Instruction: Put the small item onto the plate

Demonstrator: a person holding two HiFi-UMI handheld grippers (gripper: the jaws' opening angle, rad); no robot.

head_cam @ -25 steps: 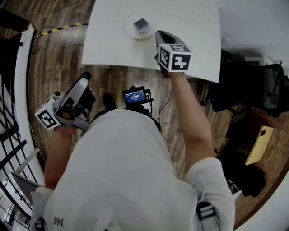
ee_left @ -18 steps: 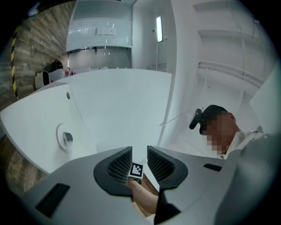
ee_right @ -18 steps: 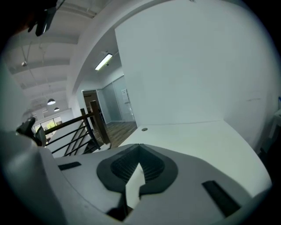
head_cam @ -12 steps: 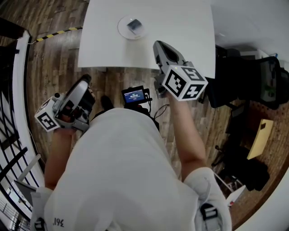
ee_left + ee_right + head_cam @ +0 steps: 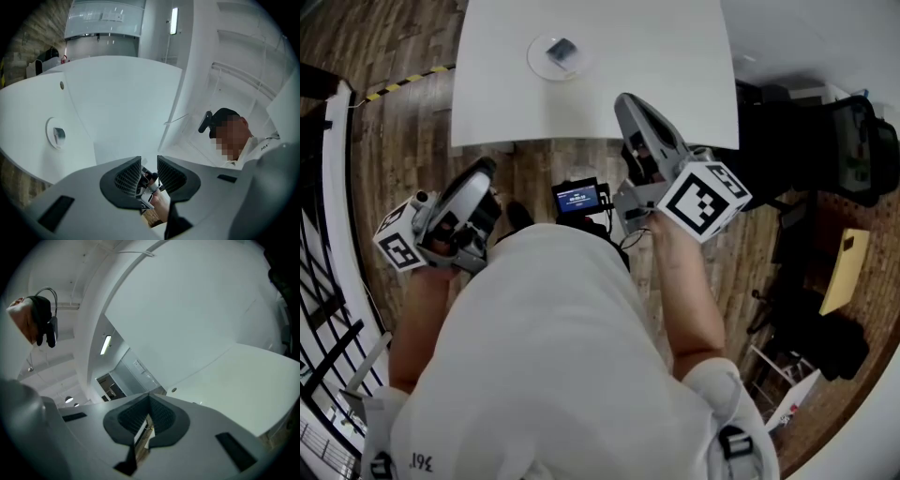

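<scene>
A round white plate [image 5: 551, 58] lies near the far left of the white table [image 5: 675, 56], and the small grey item [image 5: 562, 48] rests on it. The left gripper view shows the same plate [image 5: 50, 132] and item [image 5: 59, 135]. My right gripper [image 5: 622, 99] hovers over the table's near edge, well back from the plate, with its jaws shut on nothing [image 5: 149, 400]. Off the table to the left, over the wooden floor, my left gripper [image 5: 484, 169] stands open by a narrow gap [image 5: 149, 172], with nothing between its pads.
A small black device with a lit screen [image 5: 578, 198] hangs in front of my chest. Black chairs [image 5: 853, 150] crowd the table's right side. Striped floor tape [image 5: 403, 79] and a metal railing [image 5: 328, 309] are at the left. A yellow board [image 5: 846, 272] leans at the right.
My right gripper has drawn back from beside the plate toward my body and risen nearer the camera. The item stays on the plate. The left gripper has barely moved.
</scene>
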